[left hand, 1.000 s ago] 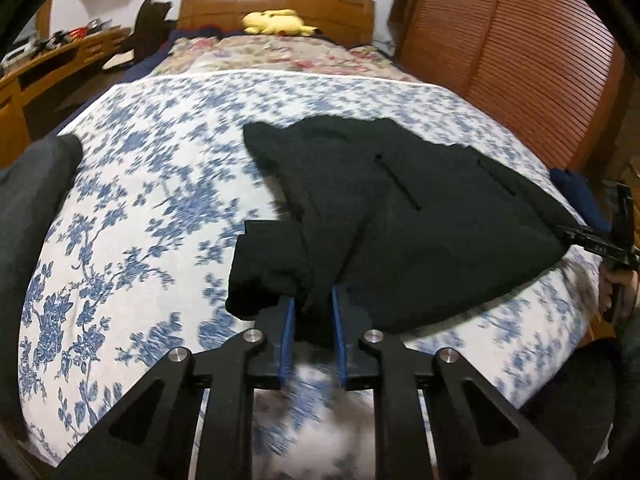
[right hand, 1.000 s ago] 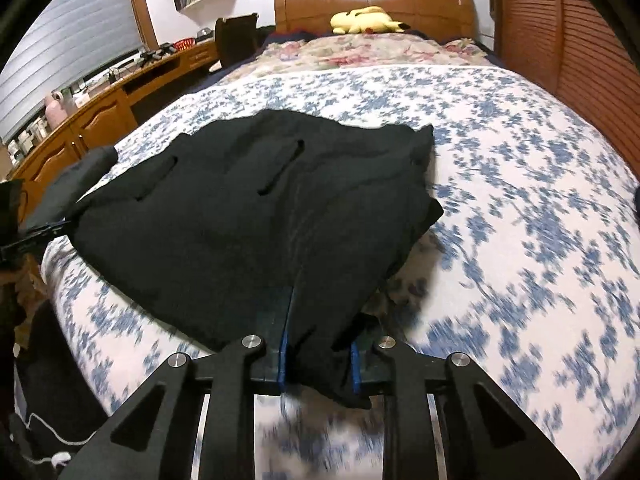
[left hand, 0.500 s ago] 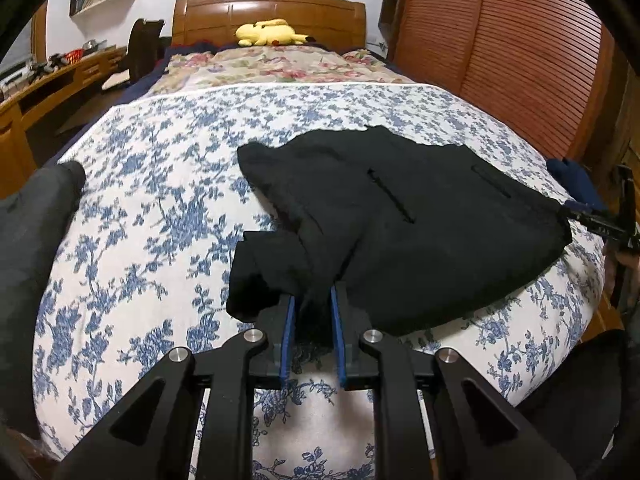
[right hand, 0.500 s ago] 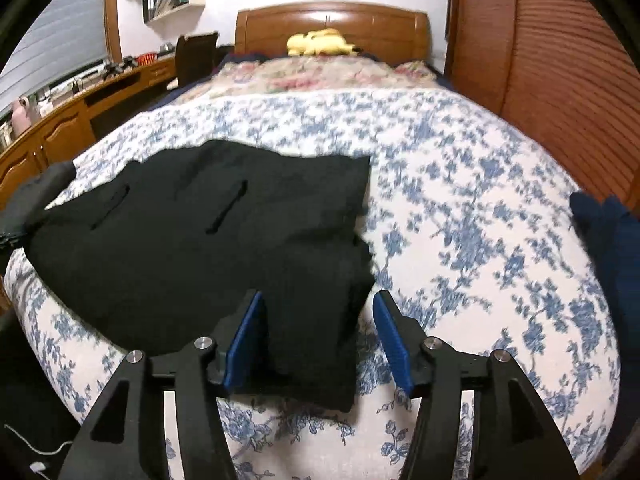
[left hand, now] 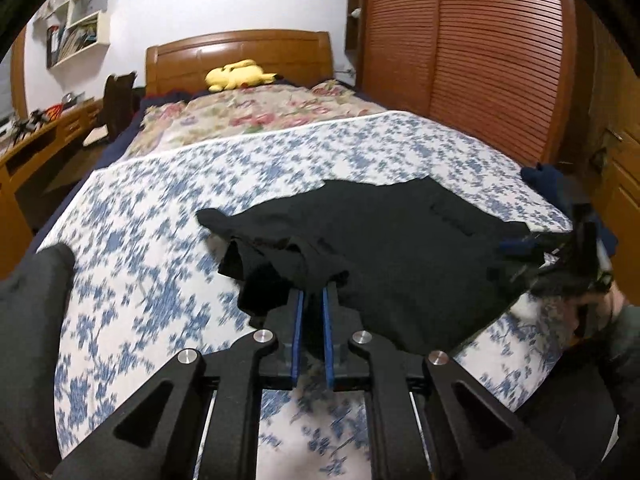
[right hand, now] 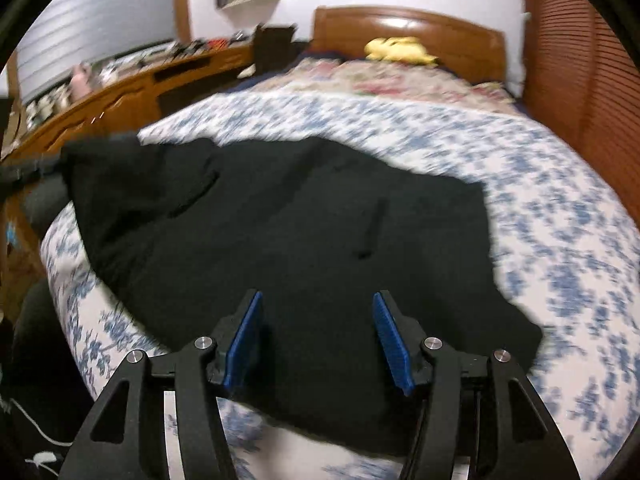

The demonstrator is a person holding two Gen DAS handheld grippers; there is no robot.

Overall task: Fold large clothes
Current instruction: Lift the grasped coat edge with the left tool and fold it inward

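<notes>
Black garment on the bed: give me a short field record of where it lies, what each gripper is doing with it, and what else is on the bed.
surface: blue floral bedspread
garment: black garment spread flat at the near end of the bed, one corner bunched and raised
left gripper: left gripper jaws closing on the bunched corner, fabric between the pads
right gripper: right gripper open over the garment's near edge, pads clear of the cloth
other items: yellow plush toy by the wooden headboard; dark blue cloth at the bed's right edge
</notes>
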